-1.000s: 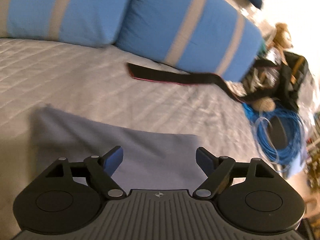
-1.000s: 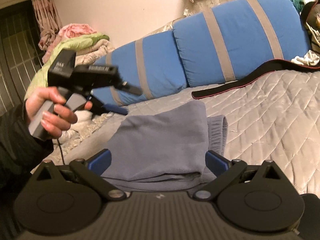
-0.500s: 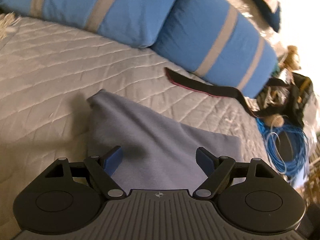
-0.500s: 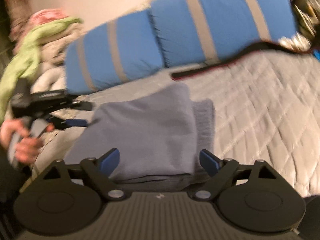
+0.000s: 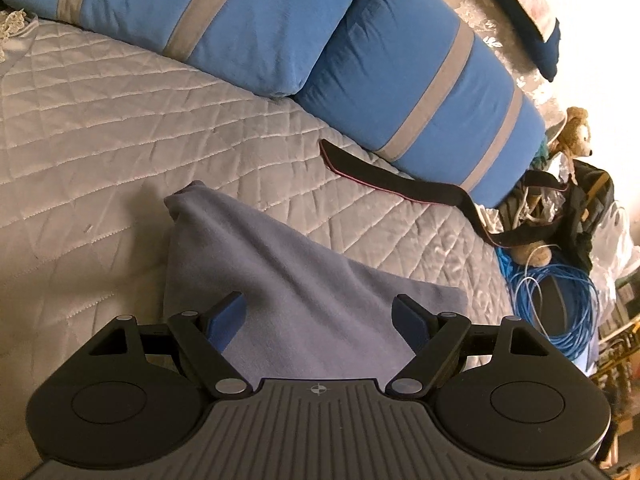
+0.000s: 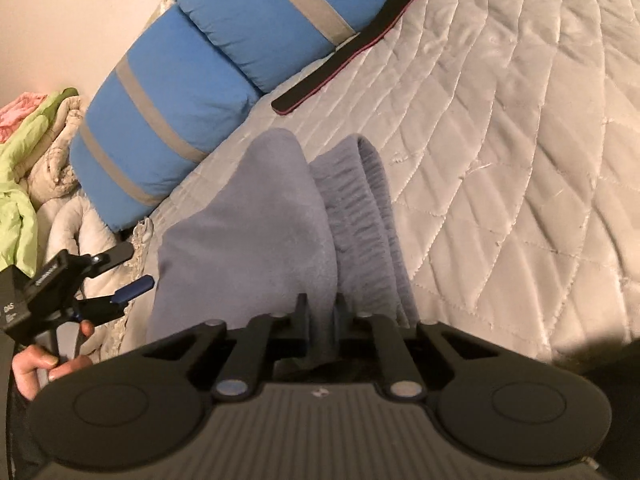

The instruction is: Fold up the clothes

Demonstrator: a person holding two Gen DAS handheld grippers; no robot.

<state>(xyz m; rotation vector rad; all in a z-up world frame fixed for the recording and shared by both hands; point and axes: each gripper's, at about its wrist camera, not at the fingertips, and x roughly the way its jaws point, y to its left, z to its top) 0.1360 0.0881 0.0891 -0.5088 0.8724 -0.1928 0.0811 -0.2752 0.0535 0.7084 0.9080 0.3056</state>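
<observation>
Two views look across a bed (image 5: 100, 152) covered in a pale quilted spread, which fills most of each frame. Along its far edge lie blue pillows (image 5: 256, 20) with grey stripes, and a long black strap (image 5: 384, 178) trails just in front of them. The folded grey-blue garment (image 6: 256, 240) rests on the quilt near the front of both views, its ribbed waistband (image 6: 360, 216) showing along the right side in the right wrist view. Off the bed's far corner sit a coil of blue cable (image 5: 560, 300) and a stuffed bear (image 5: 574, 132). The right hand-held gripper (image 6: 322, 316) is closed, its jaws pinching the near edge of the garment. The left hand-held gripper (image 5: 320, 316) hangs over the garment with its jaws spread wide, holding nothing; in the right wrist view a hand (image 6: 44, 364) grips its handle beside the bed.
</observation>
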